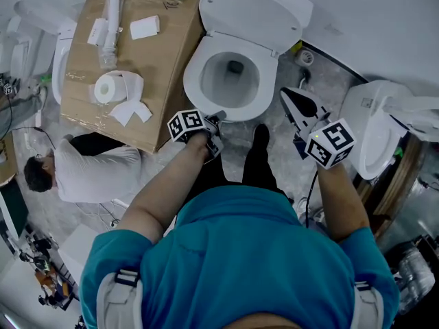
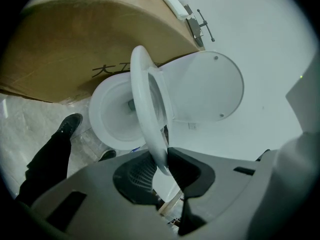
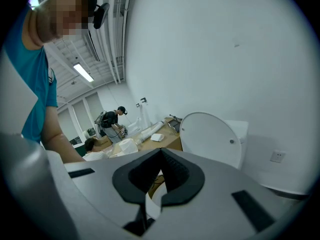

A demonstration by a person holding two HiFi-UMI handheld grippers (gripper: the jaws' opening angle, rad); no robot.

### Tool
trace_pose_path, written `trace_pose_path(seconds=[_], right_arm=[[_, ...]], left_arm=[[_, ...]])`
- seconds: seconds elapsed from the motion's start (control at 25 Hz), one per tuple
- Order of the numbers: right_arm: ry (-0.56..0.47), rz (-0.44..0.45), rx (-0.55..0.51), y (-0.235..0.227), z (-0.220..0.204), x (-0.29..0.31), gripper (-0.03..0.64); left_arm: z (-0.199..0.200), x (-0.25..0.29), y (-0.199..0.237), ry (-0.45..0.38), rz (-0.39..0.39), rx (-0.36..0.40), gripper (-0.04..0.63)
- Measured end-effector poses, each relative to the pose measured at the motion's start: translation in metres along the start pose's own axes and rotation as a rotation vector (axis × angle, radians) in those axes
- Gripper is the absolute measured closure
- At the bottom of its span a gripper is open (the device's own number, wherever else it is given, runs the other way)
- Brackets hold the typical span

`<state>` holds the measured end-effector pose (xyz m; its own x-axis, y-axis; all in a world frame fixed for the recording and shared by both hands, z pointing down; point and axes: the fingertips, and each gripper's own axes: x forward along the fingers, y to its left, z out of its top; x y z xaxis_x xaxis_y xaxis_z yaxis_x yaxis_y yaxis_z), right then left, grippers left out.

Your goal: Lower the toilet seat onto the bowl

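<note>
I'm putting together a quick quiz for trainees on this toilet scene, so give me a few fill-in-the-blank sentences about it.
1. The left tongs grip the toilet seat by its ____ edge.
2. The right tongs are shut and hold ____.
3. The toilet seat stands tilted between the raised lid and the ____.
4. The toilet paper roll sits on a ____ box.

Missing words: front; nothing; bowl; cardboard.
</note>
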<state>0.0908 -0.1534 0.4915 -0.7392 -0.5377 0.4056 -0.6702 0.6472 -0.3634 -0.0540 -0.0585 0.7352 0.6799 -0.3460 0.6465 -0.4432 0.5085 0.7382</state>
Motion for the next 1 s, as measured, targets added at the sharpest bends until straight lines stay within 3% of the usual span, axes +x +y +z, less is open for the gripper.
trace_pose_path(seconds=[1.0], right_arm=[[0.038,0.001,0.018,-0.02,-0.042,0.026,0.624]], left_arm=[[-0.011,0.036,0.094,0.054,0.101,-0.062,0.483]])
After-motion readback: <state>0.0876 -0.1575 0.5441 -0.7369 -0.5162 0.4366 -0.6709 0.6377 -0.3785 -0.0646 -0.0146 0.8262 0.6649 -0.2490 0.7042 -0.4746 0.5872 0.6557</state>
